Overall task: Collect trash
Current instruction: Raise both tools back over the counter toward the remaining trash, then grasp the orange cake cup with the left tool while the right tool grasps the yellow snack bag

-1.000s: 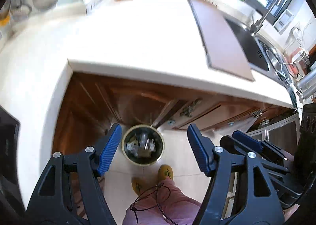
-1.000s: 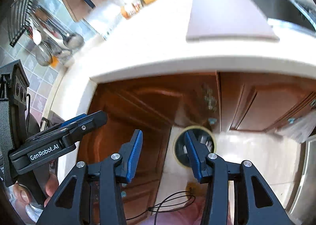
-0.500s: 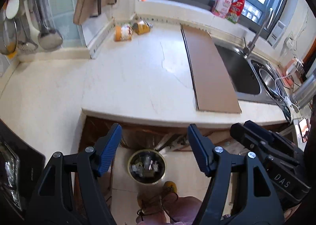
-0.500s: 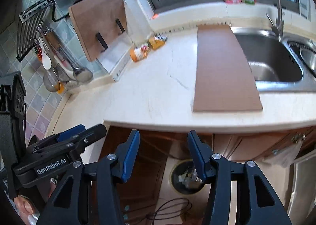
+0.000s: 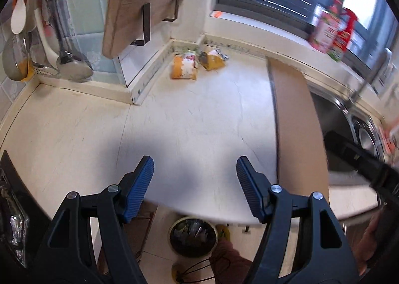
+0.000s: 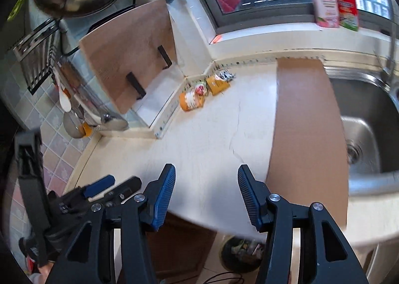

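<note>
Trash: two crumpled snack wrappers are seen at the far corner of the counter (image 5: pixel 199 122), the orange wrapper (image 5: pixel 183 67) just beside the yellow wrapper (image 5: pixel 212 59), both against the raised backsplash edge.
Handling: both wrappers are judged light, soft and crinkly, probably slick foil; they are likely to slide or fold if pushed against the smooth stone.
Hold: a pinch across a raised crease or a puffed edge is advised, one wrapper at a time.
Left gripper (image 5: pixel 194 179): blue ribbed pads are held wide apart, with nothing between them, above the near counter edge.
Right gripper (image 6: pixel 205 190): its jaws have just been opening; nothing is held between them.
Bin (image 5: pixel 193 236): a round, rimmed bin with scraps inside is seen on the floor below the counter lip.
Surroundings: a brown flat board (image 6: pixel 306 134) is laid beside the steel sink (image 6: pixel 366 119); a wooden cutting board (image 6: pixel 129 52) is racked on the tiled wall.
</note>
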`<action>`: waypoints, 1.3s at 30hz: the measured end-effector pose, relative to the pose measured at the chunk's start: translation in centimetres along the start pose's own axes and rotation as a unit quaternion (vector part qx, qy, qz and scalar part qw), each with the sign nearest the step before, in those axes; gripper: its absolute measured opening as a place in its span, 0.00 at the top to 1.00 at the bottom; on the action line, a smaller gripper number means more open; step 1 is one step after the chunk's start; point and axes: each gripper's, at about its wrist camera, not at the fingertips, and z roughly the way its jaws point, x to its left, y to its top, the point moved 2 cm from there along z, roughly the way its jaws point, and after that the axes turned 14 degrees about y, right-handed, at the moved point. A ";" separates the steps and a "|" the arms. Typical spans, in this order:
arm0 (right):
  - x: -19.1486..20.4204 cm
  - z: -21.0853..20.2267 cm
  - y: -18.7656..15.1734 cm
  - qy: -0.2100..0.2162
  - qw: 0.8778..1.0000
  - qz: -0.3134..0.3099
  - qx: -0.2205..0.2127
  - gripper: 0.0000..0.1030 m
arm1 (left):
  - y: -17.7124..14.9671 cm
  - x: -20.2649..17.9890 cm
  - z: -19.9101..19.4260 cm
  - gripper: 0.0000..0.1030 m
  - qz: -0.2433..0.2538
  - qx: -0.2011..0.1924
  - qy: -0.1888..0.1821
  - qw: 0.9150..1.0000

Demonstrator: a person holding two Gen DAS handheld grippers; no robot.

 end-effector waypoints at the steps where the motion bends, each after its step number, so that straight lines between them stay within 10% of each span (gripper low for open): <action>1: -0.9 0.9 1.6 0.005 1.000 -0.003 0.006 0.48 | 1.0 -0.5 1.2 0.36 -0.009 0.003 0.005 1.000; 16: -14.0 22.4 22.9 0.083 0.989 -0.031 0.115 0.48 | 12.8 -6.5 18.4 0.35 -0.085 0.024 0.107 0.990; 33: -15.6 39.9 24.9 0.062 0.978 -0.044 0.192 0.48 | 15.9 -6.7 26.0 0.35 -0.114 0.043 0.139 0.983; 39: -17.0 41.1 23.7 0.057 0.974 -0.046 0.215 0.72 | 17.0 -6.6 27.1 0.35 -0.118 0.039 0.137 0.983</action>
